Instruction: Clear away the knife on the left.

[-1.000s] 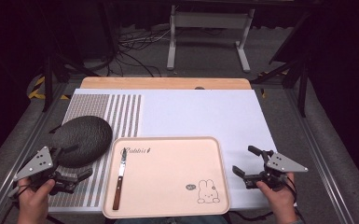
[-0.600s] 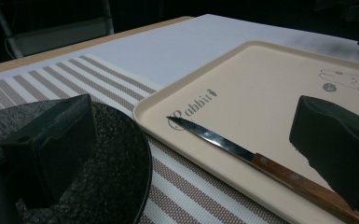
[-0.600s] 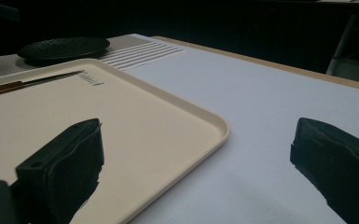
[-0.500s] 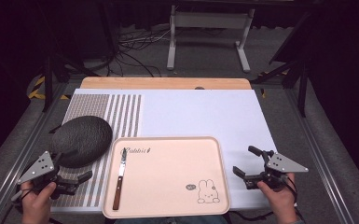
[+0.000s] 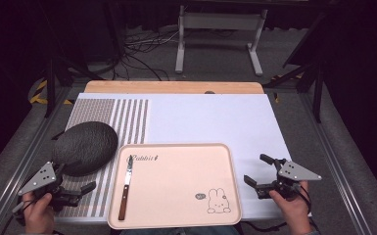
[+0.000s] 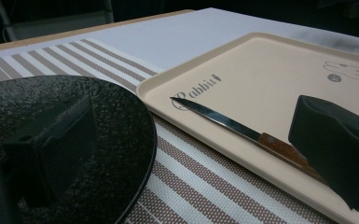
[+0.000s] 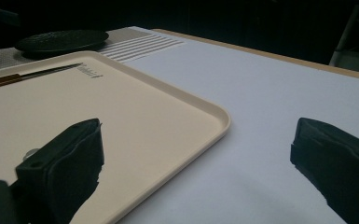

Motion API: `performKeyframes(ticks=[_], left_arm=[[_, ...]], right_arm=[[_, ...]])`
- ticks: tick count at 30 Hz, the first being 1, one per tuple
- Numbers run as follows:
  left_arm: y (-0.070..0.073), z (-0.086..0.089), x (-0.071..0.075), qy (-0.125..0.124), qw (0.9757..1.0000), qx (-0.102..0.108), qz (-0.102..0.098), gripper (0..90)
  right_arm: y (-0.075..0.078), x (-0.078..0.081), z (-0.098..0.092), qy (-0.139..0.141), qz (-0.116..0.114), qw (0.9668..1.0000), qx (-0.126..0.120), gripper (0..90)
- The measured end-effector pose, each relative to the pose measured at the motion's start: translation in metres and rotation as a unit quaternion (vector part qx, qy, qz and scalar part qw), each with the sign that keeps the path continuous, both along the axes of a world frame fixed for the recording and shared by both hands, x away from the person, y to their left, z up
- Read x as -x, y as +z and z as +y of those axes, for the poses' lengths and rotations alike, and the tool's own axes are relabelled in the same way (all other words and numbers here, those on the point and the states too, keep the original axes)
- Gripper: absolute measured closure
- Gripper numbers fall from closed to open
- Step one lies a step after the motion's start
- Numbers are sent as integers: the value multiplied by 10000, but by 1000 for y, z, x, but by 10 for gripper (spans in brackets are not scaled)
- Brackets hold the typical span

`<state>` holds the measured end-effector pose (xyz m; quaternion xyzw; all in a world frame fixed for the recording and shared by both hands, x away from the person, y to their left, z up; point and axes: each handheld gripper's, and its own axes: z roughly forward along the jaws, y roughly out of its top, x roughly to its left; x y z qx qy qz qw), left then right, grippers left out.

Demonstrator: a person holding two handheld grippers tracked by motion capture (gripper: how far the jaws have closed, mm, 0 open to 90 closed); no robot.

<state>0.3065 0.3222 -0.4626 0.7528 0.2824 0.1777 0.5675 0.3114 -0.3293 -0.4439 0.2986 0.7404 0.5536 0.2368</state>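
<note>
Two claws, left gripper (image 5: 76, 188) and right gripper (image 5: 263, 172), both wide, hold nothing. I worry: left claw bumps wooden-handled knife (image 5: 125, 186) off pink rabbit tray (image 5: 176, 221).

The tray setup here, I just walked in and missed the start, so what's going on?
A person holds a hand-held gripper in each hand, both open and holding nothing. The left hand-held gripper sits low at the near left, beside a dark round plate on the striped mat. The right hand-held gripper rests off the right edge of the beige tray. A wooden-handled knife lies untouched along the tray's left side.
</note>
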Motion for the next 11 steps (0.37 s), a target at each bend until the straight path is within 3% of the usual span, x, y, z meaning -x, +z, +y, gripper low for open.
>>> performKeyframes(ticks=[5, 6, 7, 9, 11], left_arm=[[1, 0, 2, 314, 9994, -133, -100, 19], [2, 0, 2, 329, 9992, -148, -157, 20], [1, 0, 3, 270, 9996, -5, -103, 22], [1, 0, 3, 140, 9998, -21, -131, 16], [1, -1, 3, 172, 9997, -11, -146, 17]], right_arm=[[0, 0, 0, 6, 12, 10000, -5, 31], [0, 0, 0, -4, 14, 10000, 12, 31], [0, 0, 1, -3, 18, 10000, 13, 31], [0, 0, 1, 7, 14, 10000, -1, 32], [0, 0, 0, 6, 11, 10000, -3, 32]])
